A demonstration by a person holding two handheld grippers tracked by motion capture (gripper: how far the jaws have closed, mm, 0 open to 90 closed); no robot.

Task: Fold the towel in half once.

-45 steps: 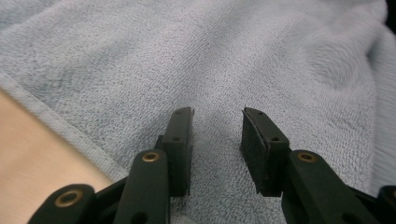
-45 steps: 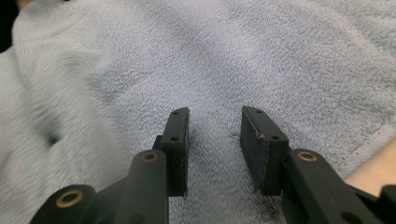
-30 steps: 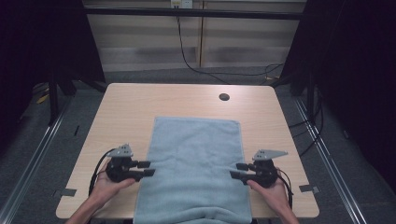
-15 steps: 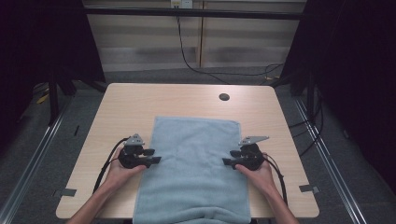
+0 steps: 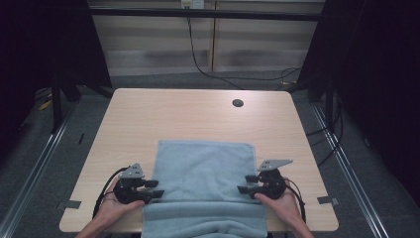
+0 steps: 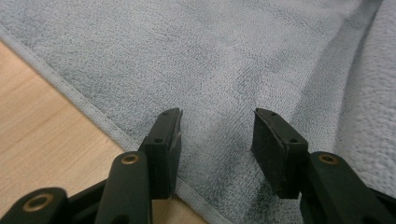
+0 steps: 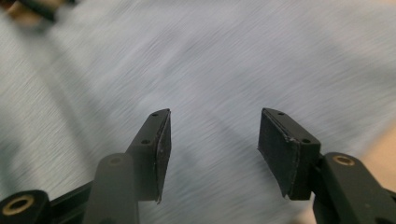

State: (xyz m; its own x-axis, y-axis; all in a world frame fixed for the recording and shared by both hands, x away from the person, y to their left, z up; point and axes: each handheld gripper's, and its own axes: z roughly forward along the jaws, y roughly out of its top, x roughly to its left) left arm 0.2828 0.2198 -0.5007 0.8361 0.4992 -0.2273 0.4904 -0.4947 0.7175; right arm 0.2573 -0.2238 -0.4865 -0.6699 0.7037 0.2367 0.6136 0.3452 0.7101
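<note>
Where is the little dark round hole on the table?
In the high view, the hole sits near the table's far edge, right of the middle, beyond the blue towel.

Towel [image 5: 205, 171] on the table's [image 5: 188, 116] near half, near end over the front edge; left gripper [image 5: 154, 189] at its left edge, right gripper [image 5: 244, 184] at its right.

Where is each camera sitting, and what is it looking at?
High view: above the person's side, looking forward and down at the table; both hands and tongs show.
Left gripper view: rides the left tongs, looking along open jaws at the towel edge.
Right gripper view: rides the right tongs, jaws open over blurred towel.
All three share the blue towel.
</note>
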